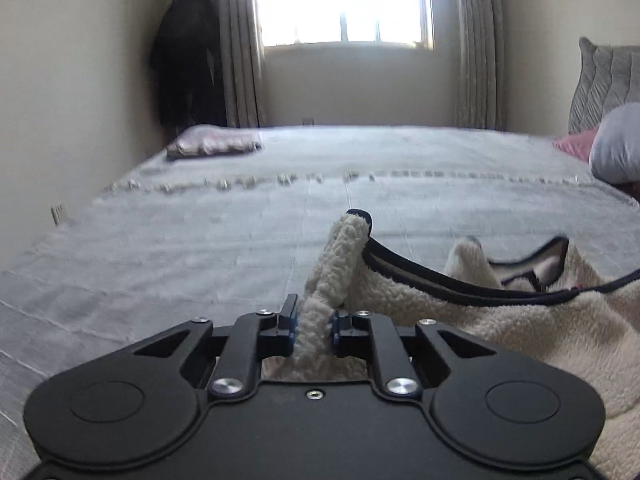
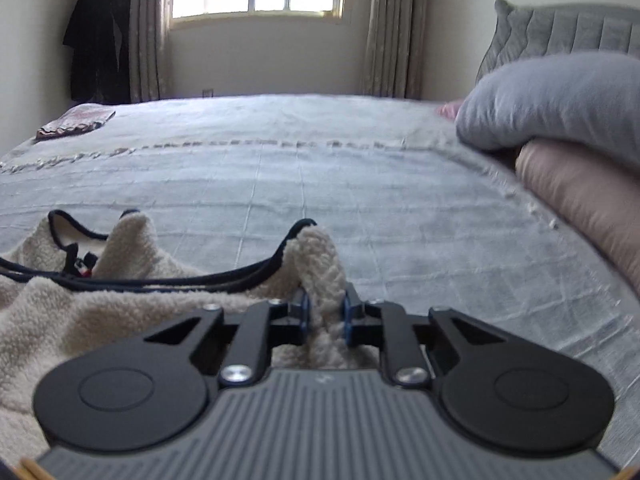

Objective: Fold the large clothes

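Observation:
A cream fleece garment (image 1: 520,320) with dark navy trim lies across the near part of the bed. My left gripper (image 1: 314,326) is shut on a bunched corner of it, and the fleece sticks up past the blue pads. In the right wrist view the same fleece garment (image 2: 80,312) spreads to the left, and my right gripper (image 2: 325,312) is shut on another raised corner with trim at its tip. The neckline with a small label (image 2: 82,268) shows between the two held corners.
The pale grey bedspread (image 1: 240,220) stretches ahead to a window wall. A folded pinkish cloth (image 1: 212,146) lies at the far left of the bed. A grey pillow (image 2: 560,100) on a beige one (image 2: 584,196), and a grey headboard, stand on the right. Dark clothes (image 1: 188,60) hang in the corner.

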`<action>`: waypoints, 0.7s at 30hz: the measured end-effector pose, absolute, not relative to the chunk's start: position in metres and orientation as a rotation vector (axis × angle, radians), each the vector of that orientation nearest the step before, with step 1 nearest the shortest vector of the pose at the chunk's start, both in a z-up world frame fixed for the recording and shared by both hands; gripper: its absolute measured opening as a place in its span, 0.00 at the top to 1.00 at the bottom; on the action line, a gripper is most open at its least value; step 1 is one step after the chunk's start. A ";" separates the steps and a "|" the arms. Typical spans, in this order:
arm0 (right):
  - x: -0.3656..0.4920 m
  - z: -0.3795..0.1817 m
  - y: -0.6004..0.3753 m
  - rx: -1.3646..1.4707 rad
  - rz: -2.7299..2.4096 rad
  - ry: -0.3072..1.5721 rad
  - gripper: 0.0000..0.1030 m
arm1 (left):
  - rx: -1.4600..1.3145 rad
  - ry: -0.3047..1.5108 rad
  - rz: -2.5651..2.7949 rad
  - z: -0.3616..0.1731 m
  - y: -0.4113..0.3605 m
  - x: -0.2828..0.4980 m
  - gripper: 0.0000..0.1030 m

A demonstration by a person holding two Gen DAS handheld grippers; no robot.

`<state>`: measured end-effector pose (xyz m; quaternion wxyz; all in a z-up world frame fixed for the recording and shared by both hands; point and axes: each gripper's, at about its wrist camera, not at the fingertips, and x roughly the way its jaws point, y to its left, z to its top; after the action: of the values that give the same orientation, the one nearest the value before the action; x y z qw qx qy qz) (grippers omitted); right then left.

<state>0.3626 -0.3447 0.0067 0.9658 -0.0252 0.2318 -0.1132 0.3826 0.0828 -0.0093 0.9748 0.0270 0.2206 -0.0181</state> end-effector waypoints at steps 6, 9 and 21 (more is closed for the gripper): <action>0.400 0.008 -0.329 -0.160 -0.296 0.406 0.86 | 0.159 0.346 0.046 -0.016 0.071 0.413 0.84; 0.431 -0.028 -0.322 -0.221 -0.316 0.515 0.86 | 0.243 0.479 0.080 -0.057 0.063 0.448 0.83; 0.451 -0.051 -0.309 -0.357 -0.347 0.690 0.70 | 0.239 0.616 0.156 -0.060 0.076 0.464 0.32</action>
<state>0.4507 -0.3089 -0.0514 0.9109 -0.1733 0.3345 -0.1681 0.4641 0.0760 -0.0597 0.9429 0.1173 0.3022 0.0764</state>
